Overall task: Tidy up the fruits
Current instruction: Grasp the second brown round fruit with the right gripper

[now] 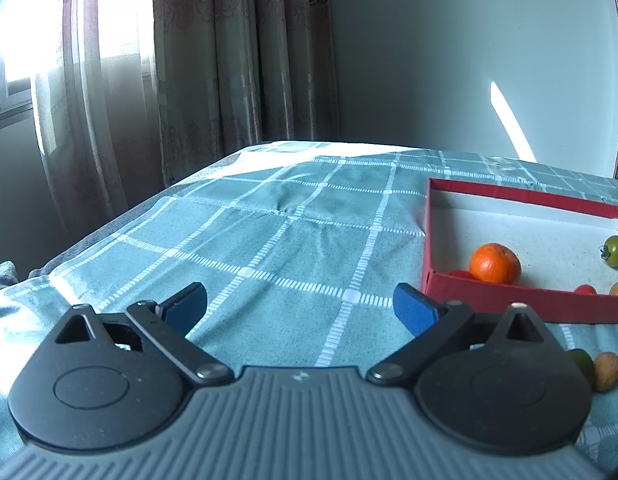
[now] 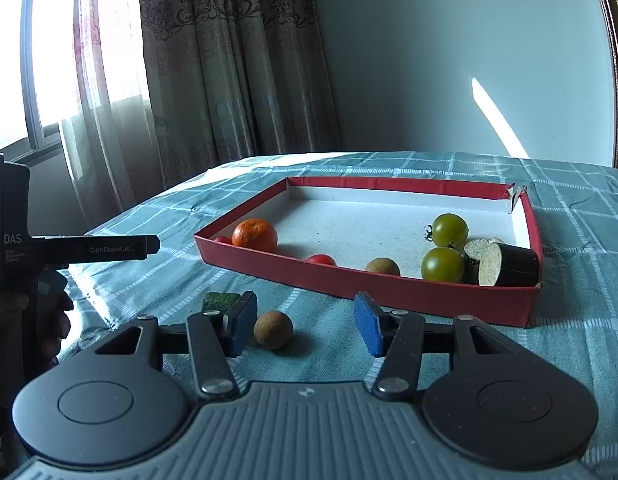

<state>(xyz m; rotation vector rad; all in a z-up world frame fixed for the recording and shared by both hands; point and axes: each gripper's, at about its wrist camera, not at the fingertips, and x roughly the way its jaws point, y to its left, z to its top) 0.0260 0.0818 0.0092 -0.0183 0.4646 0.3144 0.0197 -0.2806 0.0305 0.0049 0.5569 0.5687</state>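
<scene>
While brown ball [image 2: 273, 329] sits loose on cloth [image 2: 569, 344], lower centre, just left of half-open, empty right gripper [image 2: 305, 329]: risks rolling if nudged. Red tray [image 2: 389, 284] behind. Left gripper [image 1: 300, 307] wide open, empty.

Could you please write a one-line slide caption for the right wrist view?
Right gripper open beside a brown fruit on the checked cloth, before the red tray of fruit.

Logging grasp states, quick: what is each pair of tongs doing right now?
Left tongs: open wide, nothing between them, over the teal checked tablecloth.
Right tongs: partly open, empty; the small round brown fruit lies just beyond them.
</scene>
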